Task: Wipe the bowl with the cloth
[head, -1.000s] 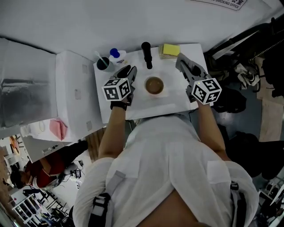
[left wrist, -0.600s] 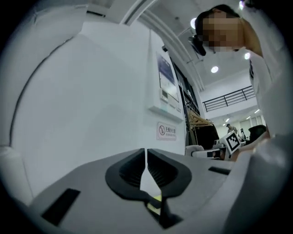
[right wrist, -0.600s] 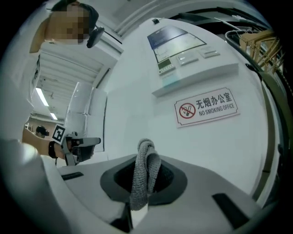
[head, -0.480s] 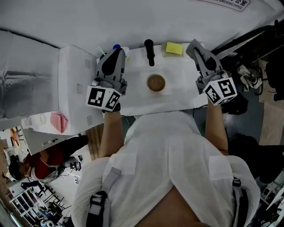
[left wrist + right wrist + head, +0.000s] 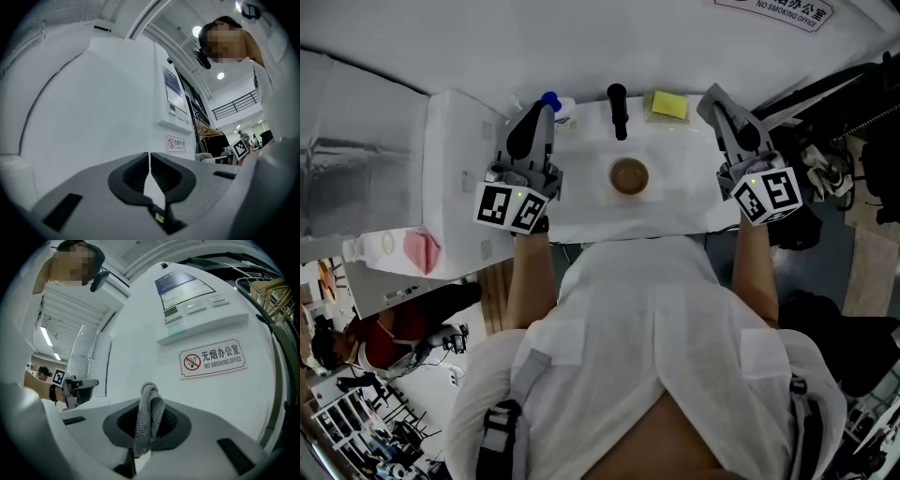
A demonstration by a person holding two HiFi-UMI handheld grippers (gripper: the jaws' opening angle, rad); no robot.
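The main risk is the grip: your right gripper (image 5: pixel 149 401) has its fingers closed on only a narrow fold of the grey cloth (image 5: pixel 149 427), and in the right gripper view little of it shows beyond them, so I judge that pressing it round the bowl (image 5: pixel 629 175) could drag it free. The second risk is the bowl itself. It sits loose and unheld in the middle of the worktop (image 5: pixel 675 211), and your left gripper (image 5: pixel 150 158) has its fingers pressed together on nothing, so a firm wipe could skid or tip the bowl unless you steady it. Coming down, mind the black cylinder (image 5: pixel 619 111) at the bowl's 12 o'clock and the yellow sponge (image 5: pixel 667 105) at its 1 o'clock; a careless descent could knock either. As for pose, both hands are raised above the worktop, left at the bowl's 9 o'clock and right at its 3 o'clock, both grippers pointing roughly level at the wall, not at the bowl.
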